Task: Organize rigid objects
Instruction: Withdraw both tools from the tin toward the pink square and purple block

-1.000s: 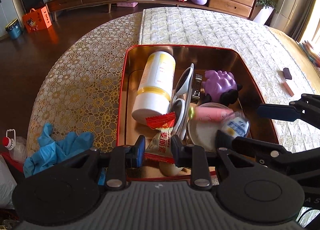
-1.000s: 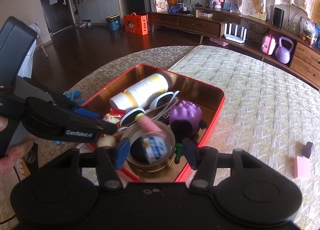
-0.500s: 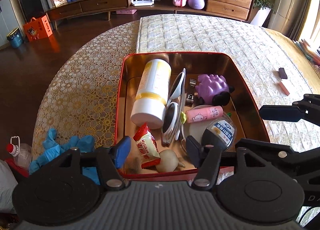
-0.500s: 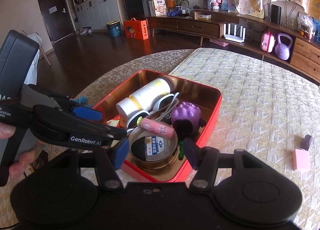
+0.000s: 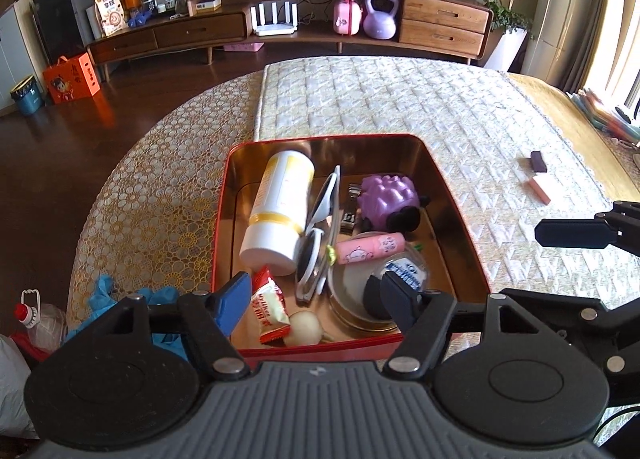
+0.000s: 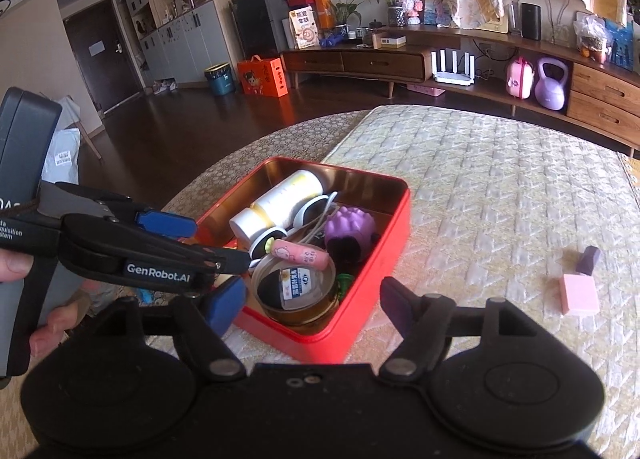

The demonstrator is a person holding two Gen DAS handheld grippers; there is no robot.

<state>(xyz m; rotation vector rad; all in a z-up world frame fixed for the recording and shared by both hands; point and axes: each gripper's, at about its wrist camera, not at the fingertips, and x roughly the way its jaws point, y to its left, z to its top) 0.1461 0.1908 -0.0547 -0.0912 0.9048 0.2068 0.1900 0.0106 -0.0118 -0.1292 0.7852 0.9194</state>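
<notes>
Both grippers, left (image 5: pixel 316 299) and right (image 6: pixel 312 305), have just been opening, empty; pink block (image 6: pixel 579 294) lying right of right gripper, long axis away, nearer it.

Behind your table you have a lilac kettlebell (image 5: pixel 380 21) beside a pink case (image 5: pixel 347 16), a white router (image 5: pixel 276 20), an orange box (image 5: pixel 72 77) on the floor

Open left tongs (image 5: pixel 318 301) above red tin (image 5: pixel 224 195)
</notes>
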